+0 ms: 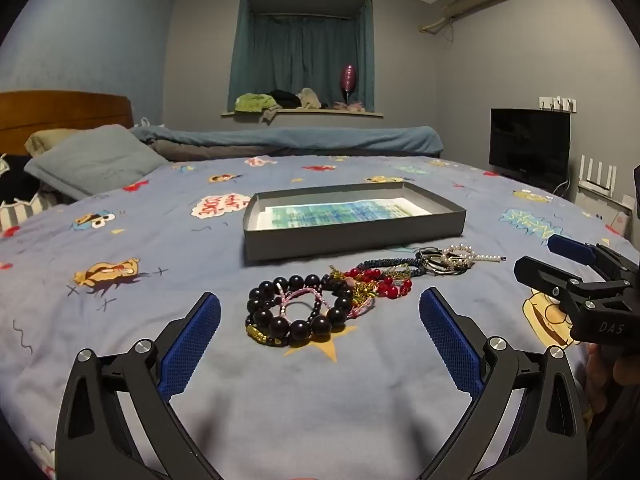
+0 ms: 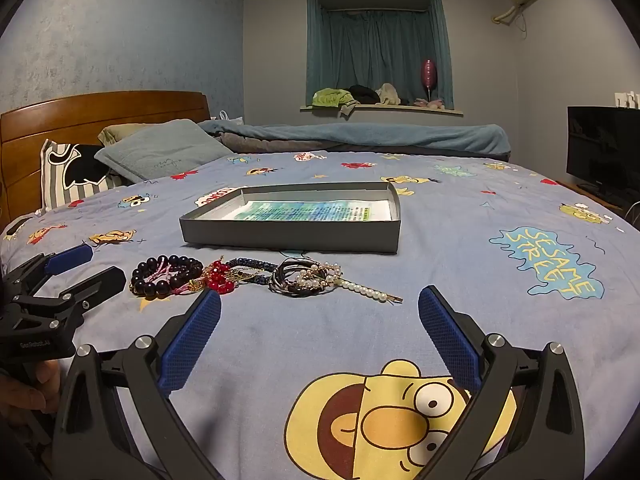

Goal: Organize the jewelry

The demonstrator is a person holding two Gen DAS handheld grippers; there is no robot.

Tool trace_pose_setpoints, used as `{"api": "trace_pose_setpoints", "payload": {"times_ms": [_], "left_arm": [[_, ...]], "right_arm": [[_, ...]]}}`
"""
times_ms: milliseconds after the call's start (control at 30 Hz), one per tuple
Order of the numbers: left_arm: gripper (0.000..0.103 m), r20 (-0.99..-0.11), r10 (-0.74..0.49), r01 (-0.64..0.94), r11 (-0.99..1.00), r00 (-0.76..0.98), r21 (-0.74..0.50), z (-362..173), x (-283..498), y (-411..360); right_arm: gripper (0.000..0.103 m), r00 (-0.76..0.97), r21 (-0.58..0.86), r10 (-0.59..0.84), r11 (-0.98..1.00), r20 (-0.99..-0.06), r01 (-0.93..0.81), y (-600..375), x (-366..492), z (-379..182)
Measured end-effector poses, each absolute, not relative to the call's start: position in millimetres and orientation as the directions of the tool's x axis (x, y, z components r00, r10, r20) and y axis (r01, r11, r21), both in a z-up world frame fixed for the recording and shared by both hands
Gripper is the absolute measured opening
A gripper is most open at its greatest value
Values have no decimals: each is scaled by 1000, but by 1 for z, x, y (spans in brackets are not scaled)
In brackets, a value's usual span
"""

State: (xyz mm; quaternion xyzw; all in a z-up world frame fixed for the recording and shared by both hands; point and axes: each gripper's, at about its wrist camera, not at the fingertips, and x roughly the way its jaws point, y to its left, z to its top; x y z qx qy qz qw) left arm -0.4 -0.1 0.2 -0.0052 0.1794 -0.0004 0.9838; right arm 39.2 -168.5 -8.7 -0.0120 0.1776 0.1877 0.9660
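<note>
Evidently nothing had been sorted yet: every piece of jewelry lay in a loose row on the cartoon-printed bedspread point(image 1: 120, 320), just in front of the shallow grey box point(image 1: 352, 240), which held only a printed sheet. The step in hand looked like the approach to a first pick.

Nearest the left gripper point(image 1: 320, 316) sat the black bead bracelet point(image 1: 298, 310), tangled with a pink cord bracelet point(image 1: 296, 296) and a smaller strand of dark beads. Further along the row came the red bead bracelet point(image 1: 384, 282), a dark blue beaded band point(image 1: 384, 264), a stack of dark bangles point(image 2: 288, 280) and a pearl hair clip point(image 2: 368, 291) at the right end (its pin pointing out toward the open bedspread).

The left gripper hovered above the bedspread with its blue pads spread wide apart, framing the black bead bracelet but touching nothing. The right gripper point(image 2: 320, 316) was likewise fully spread and empty, angled down at the cloth short of the bangles and pearl clip.

As a judgement, the next move called for lowering one gripper over a single piece, closing on it alone, then carrying it over the near wall of the box. The black beads would probably drag the pink cord along; the pearl clip, lying free at the end, seemed the cleaner first pick for the right gripper.
</note>
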Motion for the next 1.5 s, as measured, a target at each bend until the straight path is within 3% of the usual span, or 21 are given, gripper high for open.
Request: {"api": "trace_pose_setpoints", "payload": {"times_ms": [1500], "left_arm": [[99, -359, -29, 5, 998, 933, -68, -2, 0, 11]], "right_arm": [[98, 868, 43, 359, 929, -344, -367, -169, 39, -9]]}}
